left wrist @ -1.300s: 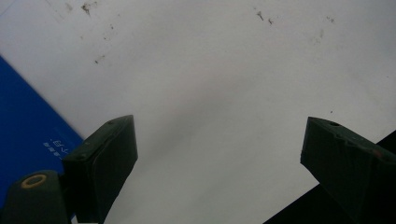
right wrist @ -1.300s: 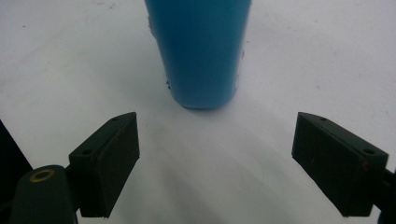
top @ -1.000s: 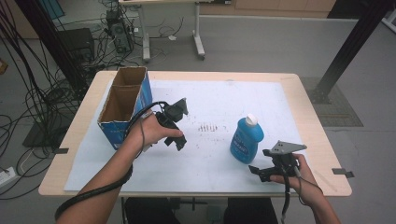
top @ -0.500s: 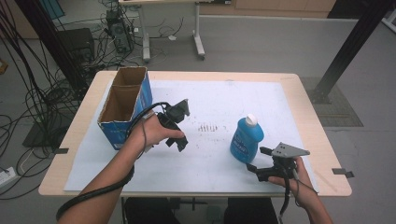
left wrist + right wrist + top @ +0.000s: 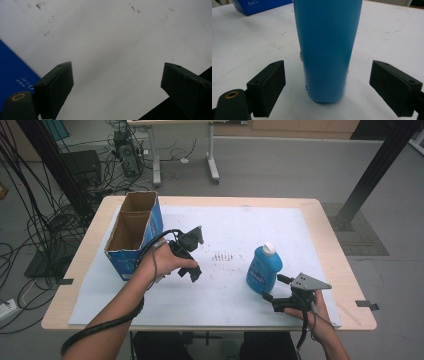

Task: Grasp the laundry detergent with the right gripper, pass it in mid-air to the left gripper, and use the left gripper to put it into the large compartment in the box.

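On the white worktop (image 5: pixel 320 235), beside a cardboard box (image 5: pixel 131 232), a blue bottle (image 5: pixel 263 268) stands upright just before the right hand-held gripper (image 5: pixel 274 292), jaws wide, empty. Likely best: centre it, close gently. The left hand-held gripper (image 5: pixel 116 82) gapes empty.

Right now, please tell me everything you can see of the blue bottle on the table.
The blue bottle stands upright on the white sheet at the table's right side. It looks like smooth blue plastic, with a white cap and a pale label on its front. Its body widens upward from a rounded base. The right gripper faces it, jaws open on either side of its base without touching. Nothing else touches it.
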The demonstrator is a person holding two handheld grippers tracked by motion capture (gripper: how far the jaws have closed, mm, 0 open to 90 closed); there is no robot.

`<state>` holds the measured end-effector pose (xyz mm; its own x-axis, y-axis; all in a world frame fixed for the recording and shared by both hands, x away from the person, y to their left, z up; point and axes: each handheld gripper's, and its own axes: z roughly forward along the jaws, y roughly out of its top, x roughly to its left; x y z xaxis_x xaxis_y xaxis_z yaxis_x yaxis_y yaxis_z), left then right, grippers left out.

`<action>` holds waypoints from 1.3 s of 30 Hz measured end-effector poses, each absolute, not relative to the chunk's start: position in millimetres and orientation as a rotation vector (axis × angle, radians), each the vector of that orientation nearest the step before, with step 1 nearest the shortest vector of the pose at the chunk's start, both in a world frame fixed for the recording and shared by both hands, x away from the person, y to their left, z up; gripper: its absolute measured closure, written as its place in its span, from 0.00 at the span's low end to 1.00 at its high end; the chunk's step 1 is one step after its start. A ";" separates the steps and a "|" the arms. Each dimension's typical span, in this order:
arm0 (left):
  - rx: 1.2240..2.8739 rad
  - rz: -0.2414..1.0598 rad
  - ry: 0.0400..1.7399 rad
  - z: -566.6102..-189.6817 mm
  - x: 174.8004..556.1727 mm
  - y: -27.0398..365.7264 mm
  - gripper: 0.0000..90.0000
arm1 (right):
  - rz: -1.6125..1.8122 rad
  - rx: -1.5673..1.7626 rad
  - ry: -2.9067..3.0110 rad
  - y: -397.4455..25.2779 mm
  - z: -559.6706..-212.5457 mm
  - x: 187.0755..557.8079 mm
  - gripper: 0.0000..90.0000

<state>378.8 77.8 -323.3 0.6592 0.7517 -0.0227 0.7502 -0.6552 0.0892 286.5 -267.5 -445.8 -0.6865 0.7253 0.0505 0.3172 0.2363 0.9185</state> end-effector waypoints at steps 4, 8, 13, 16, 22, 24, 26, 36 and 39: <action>2.783 0.031 1.259 -321.6 379.3 78.1 0.13 | 1.477 0.949 2.096 -266.0 -448.2 287.0 0.15; 2.769 0.027 1.259 -320.0 379.5 78.4 0.13 | 1.497 0.933 2.080 -263.6 -449.5 288.0 0.14; 2.767 0.027 1.267 -321.6 379.0 79.4 0.13 | 1.508 0.931 2.066 -261.6 -451.5 289.3 0.14; 2.768 0.026 1.268 -322.2 378.9 80.1 0.13 | 1.512 0.931 2.060 -260.3 -452.5 290.1 0.15; 2.766 0.025 1.268 -321.8 378.2 80.4 0.13 | 1.519 0.925 2.040 -254.5 -451.7 293.3 0.15; 2.769 0.025 1.269 -321.9 377.8 80.8 0.13 | 1.523 0.916 2.038 -251.8 -450.5 294.8 0.15; 2.769 0.023 1.271 -321.8 377.6 81.4 0.13 | 1.525 0.907 2.035 -249.6 -449.5 296.2 0.15; 2.756 0.026 1.271 -319.5 375.7 83.1 0.12 | 1.520 0.898 2.013 -239.9 -448.3 304.5 0.15; 2.761 0.025 1.263 -319.7 374.2 82.2 0.12 | 1.515 0.899 2.004 -238.6 -448.5 306.4 0.15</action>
<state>374.2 82.2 -319.7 0.6548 0.7552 -0.0290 0.7535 -0.6494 0.1022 306.4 -238.6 -448.5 -0.6756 0.7370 0.0195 0.2195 0.1758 0.9596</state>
